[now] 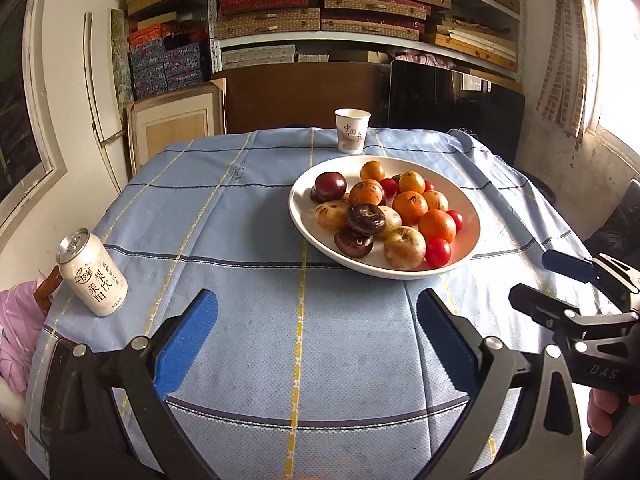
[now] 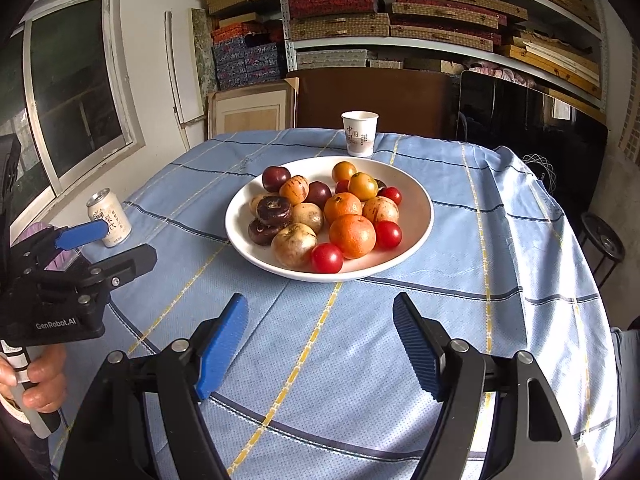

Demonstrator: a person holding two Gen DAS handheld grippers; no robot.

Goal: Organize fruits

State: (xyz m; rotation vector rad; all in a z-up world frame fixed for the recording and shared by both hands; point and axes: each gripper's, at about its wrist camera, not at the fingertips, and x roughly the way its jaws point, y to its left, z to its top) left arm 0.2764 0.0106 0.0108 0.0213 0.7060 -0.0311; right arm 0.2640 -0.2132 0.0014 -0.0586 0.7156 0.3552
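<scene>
A white plate (image 1: 468,240) (image 2: 416,200) on the blue checked tablecloth holds several fruits: oranges (image 1: 438,225) (image 2: 352,236), red cherry tomatoes (image 1: 438,252) (image 2: 327,258), brownish pears (image 1: 404,248) (image 2: 294,245) and dark purple fruits (image 1: 366,219) (image 2: 274,210). My left gripper (image 1: 316,332) is open and empty, above the cloth in front of the plate; it also shows in the right wrist view (image 2: 116,244). My right gripper (image 2: 320,336) is open and empty, in front of the plate; it also shows in the left wrist view (image 1: 552,280).
A white drink can (image 1: 93,274) (image 2: 110,218) stands near the table's left edge. A paper cup (image 1: 351,130) (image 2: 359,133) stands behind the plate. Shelves with boxes, a brown board and a dark screen stand behind the table. A stool (image 2: 602,246) is at the right.
</scene>
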